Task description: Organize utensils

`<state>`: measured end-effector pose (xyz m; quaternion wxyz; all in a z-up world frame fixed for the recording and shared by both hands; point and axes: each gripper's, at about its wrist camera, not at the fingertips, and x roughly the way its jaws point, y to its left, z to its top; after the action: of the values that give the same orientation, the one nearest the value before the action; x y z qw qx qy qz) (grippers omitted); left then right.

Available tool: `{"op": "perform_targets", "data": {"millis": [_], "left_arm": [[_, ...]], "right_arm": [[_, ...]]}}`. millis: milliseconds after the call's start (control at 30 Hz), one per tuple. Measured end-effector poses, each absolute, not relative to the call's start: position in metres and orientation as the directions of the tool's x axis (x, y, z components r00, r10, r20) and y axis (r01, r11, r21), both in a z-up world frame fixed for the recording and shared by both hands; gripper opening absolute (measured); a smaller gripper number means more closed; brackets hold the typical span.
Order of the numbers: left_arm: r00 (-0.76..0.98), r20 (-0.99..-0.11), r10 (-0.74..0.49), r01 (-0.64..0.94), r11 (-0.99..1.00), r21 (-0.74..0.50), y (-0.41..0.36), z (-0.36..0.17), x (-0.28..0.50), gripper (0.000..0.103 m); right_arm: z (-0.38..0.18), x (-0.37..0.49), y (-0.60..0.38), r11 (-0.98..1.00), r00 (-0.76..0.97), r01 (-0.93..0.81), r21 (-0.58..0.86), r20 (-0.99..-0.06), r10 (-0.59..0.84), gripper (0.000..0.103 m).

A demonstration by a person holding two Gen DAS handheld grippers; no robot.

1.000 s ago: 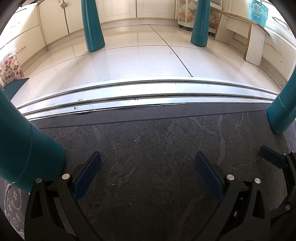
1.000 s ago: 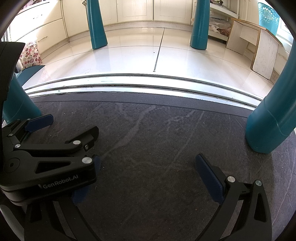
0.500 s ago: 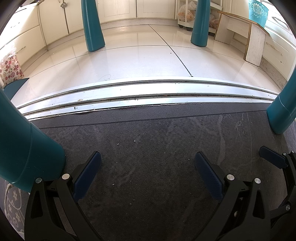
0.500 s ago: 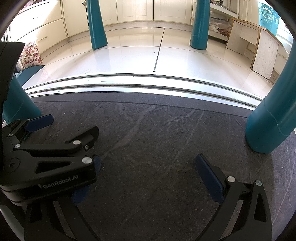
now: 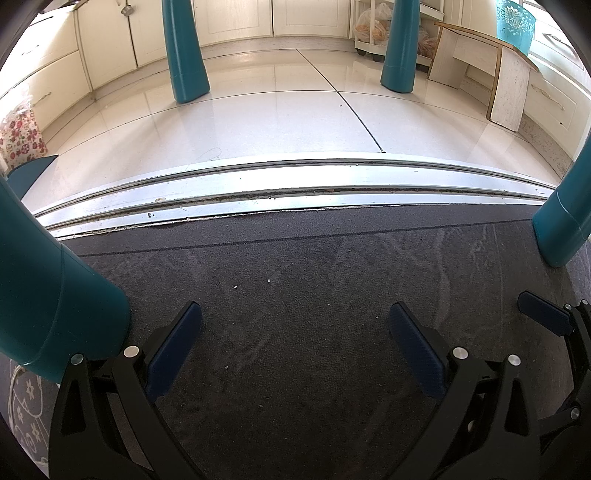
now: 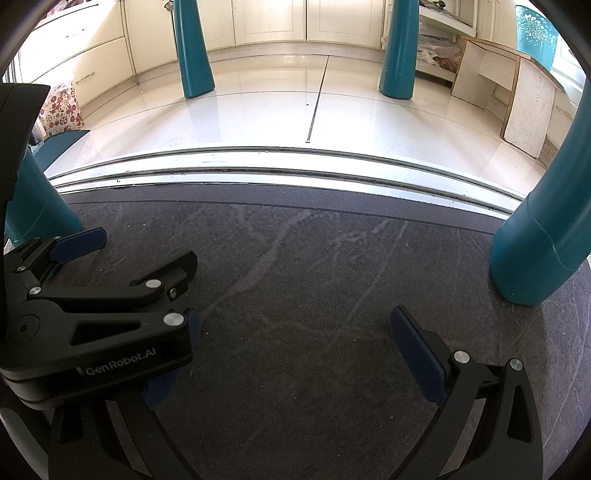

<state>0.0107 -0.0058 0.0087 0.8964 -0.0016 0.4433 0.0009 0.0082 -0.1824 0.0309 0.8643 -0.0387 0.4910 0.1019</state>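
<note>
A: What is seen under the left gripper point(image 5: 295, 343)?

B: A dark grey mat point(image 5: 303, 280) of short, coarse pile, marked with pale scuff lines. The jaws are spread wide and nothing is held between the 2 blue ribbed pads point(image 5: 173, 350).

A: And the right gripper point(image 6: 295, 347)?

B: Its jaws are likewise spread wide, with nothing held. In the right view the left pad is partly hidden behind the other gripper's black body, on which "GenRobot.AI" is printed. The 2 grippers are set just beside each other over the mat.

A: What bounds the mat?

B: A ridged, shiny metal door track point(image 5: 295, 184) is laid along its far edge. Beyond it a glossy cream tile floor point(image 5: 266, 110) is seen, backed by cream cabinets point(image 6: 258, 18).

A: What else stands there?

B: 4 smooth teal legs, tapered and round: 1 point(image 5: 44, 295) close at the left and 1 point(image 6: 535, 251) at the right on the mat, 2 more on the tiles. A pale wooden stool point(image 5: 506, 85) is placed far right, and a floral bag point(image 5: 22, 136) far left.

A: Where are the utensils?

B: No utensil can be made out in either view.
</note>
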Motion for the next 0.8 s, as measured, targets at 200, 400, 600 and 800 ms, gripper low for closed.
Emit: {"op": "perform_targets", "data": {"millis": [200, 400, 600, 800], "left_arm": [[0.607, -0.795, 0.0, -0.003, 1.0, -0.002, -0.0058, 0.0087, 0.0107, 0.097], [0.607, -0.795, 0.0, -0.003, 1.0, -0.002, -0.0056, 0.0088, 0.0103, 0.097], [0.607, -0.795, 0.0, -0.003, 1.0, -0.002, -0.0058, 0.0087, 0.0107, 0.097], [0.607, -0.795, 0.0, -0.003, 1.0, -0.002, -0.0054, 0.0089, 0.0098, 0.097]], "right_arm": [[0.0299, 0.0081, -0.1819, 0.976, 0.497, -0.214, 0.033, -0.857, 0.138, 0.097], [0.0302, 0.0082, -0.1821, 0.976, 0.497, -0.214, 0.033, -0.857, 0.138, 0.097], [0.0313, 0.0082, -0.1825, 0.976, 0.497, -0.214, 0.033, -0.857, 0.138, 0.097], [0.0322, 0.0083, -0.1829, 0.976, 0.497, -0.214, 0.033, -0.857, 0.138, 0.097]]}}
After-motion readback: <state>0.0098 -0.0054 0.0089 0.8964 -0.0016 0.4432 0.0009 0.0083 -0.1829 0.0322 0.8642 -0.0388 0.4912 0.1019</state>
